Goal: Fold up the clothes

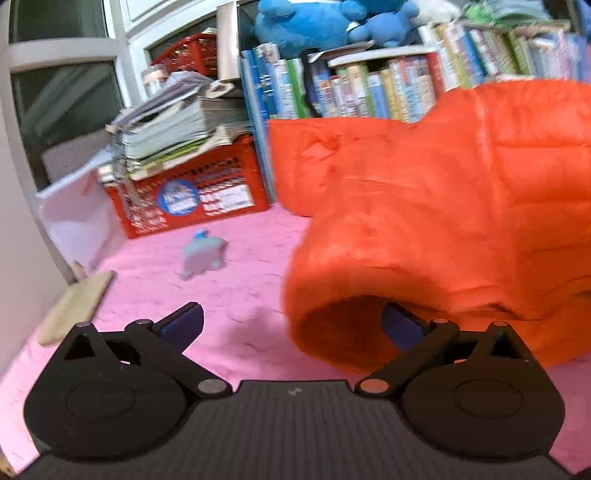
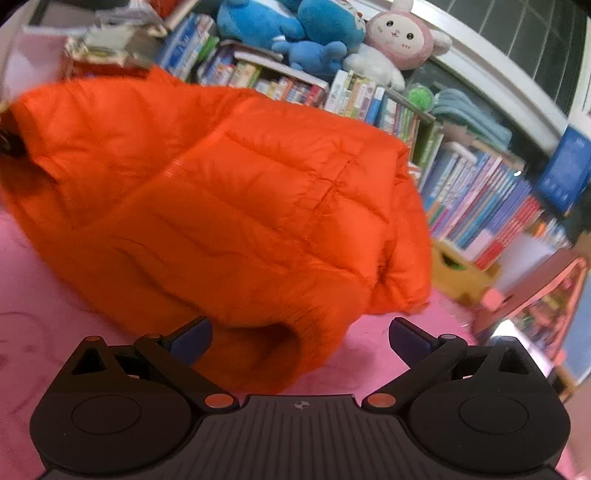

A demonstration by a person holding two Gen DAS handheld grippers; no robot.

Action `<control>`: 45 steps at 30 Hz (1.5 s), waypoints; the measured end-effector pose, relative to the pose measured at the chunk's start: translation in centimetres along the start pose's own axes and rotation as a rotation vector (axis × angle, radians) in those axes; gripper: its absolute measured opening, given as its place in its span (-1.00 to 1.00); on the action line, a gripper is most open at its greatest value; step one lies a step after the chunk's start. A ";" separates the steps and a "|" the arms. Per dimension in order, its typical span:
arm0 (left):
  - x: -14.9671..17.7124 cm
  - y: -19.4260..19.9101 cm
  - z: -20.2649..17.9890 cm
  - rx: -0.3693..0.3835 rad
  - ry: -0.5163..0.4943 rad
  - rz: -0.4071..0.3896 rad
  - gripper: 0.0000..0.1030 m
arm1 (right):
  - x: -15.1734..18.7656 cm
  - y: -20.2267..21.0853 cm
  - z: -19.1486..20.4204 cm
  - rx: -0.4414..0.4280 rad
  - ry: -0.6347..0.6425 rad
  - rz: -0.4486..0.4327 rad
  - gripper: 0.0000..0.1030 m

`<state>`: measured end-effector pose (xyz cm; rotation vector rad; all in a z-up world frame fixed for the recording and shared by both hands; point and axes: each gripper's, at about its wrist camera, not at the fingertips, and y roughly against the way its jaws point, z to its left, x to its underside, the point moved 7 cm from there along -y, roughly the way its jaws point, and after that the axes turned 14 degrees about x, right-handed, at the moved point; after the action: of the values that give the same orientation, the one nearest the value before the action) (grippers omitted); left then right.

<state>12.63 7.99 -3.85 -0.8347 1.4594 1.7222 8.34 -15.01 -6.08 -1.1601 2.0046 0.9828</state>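
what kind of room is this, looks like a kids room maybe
Most likely a child's bedroom or playroom at home. Rows of picture books fill low shelves, blue plush toys and a pink bunny plush sit on top, and the orange puffer jacket lies on a pink blanket.

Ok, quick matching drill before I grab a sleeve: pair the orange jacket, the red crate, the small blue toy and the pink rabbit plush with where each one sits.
Things:
1. orange jacket
2. red crate
3. small blue toy
4. pink rabbit plush

Places:
A. on top of the bookshelf
B. lying alone on the pink blanket
C. spread in front of both open grippers
D. under a stack of papers

Pairs: 1-C, 2-D, 3-B, 4-A
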 end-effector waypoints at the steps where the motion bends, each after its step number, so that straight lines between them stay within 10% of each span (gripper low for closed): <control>1: 0.2 -0.5 0.6 -0.033 -0.005 0.010 1.00 | 0.0 -0.5 -0.3 0.028 -0.002 0.009 0.98; 6: 1.5 -1.7 4.3 -0.077 0.042 0.042 1.00 | 1.4 -2.1 -5.2 0.178 -0.110 0.081 0.92; 14: 1.9 3.2 4.3 0.036 0.095 -0.035 1.00 | 3.7 1.8 -11.8 0.183 -0.286 0.052 0.93; 20: 2.6 9.0 5.2 0.114 0.069 -0.087 1.00 | 5.2 6.8 -15.2 0.132 -0.287 0.012 0.99; 30: 8.4 12.1 2.9 0.213 -0.021 0.069 1.00 | 11.8 11.4 -14.6 0.001 -0.191 0.118 0.99; 42: 2.1 20.6 0.7 0.836 0.177 -0.261 1.00 | 6.5 17.0 -14.3 -0.389 -0.473 -0.123 1.00; 45: 0.9 19.5 -1.8 0.793 0.169 -0.288 1.00 | 4.9 15.0 -11.0 -0.371 -0.518 -0.101 1.00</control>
<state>-4.29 4.37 5.35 -0.7019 1.8277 0.7575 -8.66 -21.24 0.33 -1.0386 1.3793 1.4695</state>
